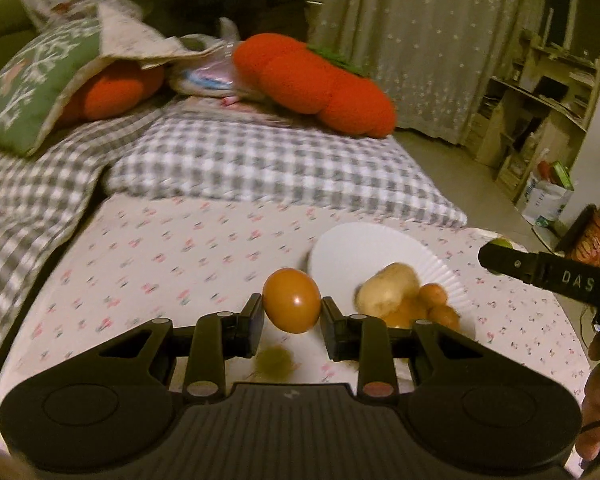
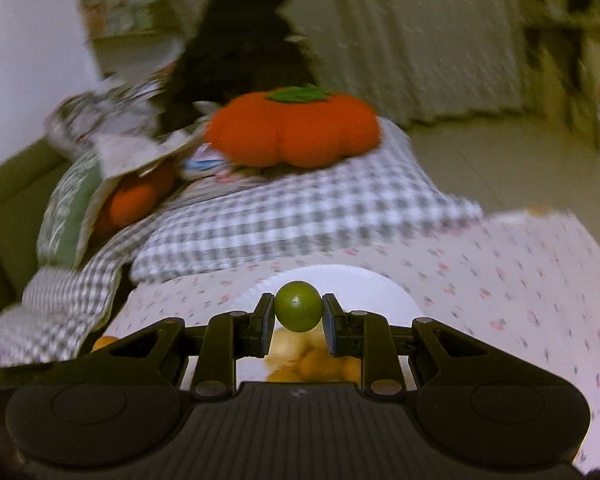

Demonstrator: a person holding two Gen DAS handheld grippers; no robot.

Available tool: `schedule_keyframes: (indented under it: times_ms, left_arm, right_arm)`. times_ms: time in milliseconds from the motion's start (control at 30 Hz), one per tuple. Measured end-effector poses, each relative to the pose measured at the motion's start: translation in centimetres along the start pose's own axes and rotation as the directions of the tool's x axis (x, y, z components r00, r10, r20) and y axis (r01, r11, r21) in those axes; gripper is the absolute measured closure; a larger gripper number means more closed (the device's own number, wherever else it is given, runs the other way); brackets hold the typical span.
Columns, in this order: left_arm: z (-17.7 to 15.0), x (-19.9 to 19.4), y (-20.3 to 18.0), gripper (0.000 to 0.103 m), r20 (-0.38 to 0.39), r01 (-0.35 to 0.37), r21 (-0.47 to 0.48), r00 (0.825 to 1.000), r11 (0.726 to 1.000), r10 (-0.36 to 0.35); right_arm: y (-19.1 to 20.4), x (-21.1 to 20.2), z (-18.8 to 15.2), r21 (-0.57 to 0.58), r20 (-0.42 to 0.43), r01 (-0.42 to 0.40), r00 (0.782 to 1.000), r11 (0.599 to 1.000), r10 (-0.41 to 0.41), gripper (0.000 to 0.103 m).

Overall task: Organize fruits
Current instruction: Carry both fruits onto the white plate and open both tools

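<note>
My left gripper (image 1: 292, 306) is shut on an orange round fruit (image 1: 291, 299), held above the floral cloth just left of a white paper plate (image 1: 356, 248). On that plate lie a pale yellow fruit (image 1: 388, 288) and several small orange fruits (image 1: 434, 294). A brownish kiwi-like fruit (image 1: 275, 362) lies on the cloth under the left gripper. My right gripper (image 2: 298, 312) is shut on a small green round fruit (image 2: 299, 311), over the white paper plate (image 2: 364, 284) with its yellow and orange fruits (image 2: 312, 358). In the left wrist view the right gripper's black fingers (image 1: 540, 270) reach in from the right edge.
A grey checked pillow (image 1: 284, 168) lies behind the plate, with an orange pumpkin cushion (image 1: 316, 80) on it and a green patterned cushion (image 1: 32, 84) at the left. The cloth's edge drops to the floor on the right, where shelves (image 1: 540, 100) and bags (image 1: 548, 196) stand.
</note>
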State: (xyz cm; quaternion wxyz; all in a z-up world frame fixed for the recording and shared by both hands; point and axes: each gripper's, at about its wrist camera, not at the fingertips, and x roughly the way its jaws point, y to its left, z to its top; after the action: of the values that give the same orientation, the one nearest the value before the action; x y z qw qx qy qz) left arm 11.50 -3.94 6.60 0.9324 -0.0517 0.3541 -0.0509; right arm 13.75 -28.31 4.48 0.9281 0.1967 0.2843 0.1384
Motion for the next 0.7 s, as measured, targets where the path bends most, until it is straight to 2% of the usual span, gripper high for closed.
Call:
schedule_keyframes:
  times_ms: [167,267,467,600,700]
  left_arm:
    - [0.7,2.7,-2.0,0.083,-0.010,0.046,0.035,0.999,0.998,-0.046]
    - [0.4,4.4,-2.5,0.083,-0.039,0.075,0.042,0.997,0.996,-0.073]
    - [-0.8,7.1,-3.2,0.083,-0.103,0.118,0.058,0.988,0.991,-0.111]
    - [-1.1,7.5,-3.8,0.083,-0.105,0.128,0.104,0.988,0.986,-0.117]
    - [-1.1,7.9,-3.8,0.083,-0.108,0.146,0.115,0.985,0.983,-0.134]
  right_arm:
    - [-2.9,2.1,-0.3,0.151,-0.082,0.016,0.997,0.988,-0.004,0.080]
    - [-3.4,3.1,-0.8,0.185,-0.121,0.012,0.993,0.983,0.011,0.080]
    - [-2.4,4.1,-1.6,0.145,-0.172,-0.005,0.985,0.989,0.031,0.080]
    - [-1.6,5.1,-1.3,0.070,-0.162,0.025,0.987,0.997,-0.013,0.080]
    - [-1.6,5.7,-1.1,0.062,-0.158,0.008,0.987,0.998,0.002,0.080]
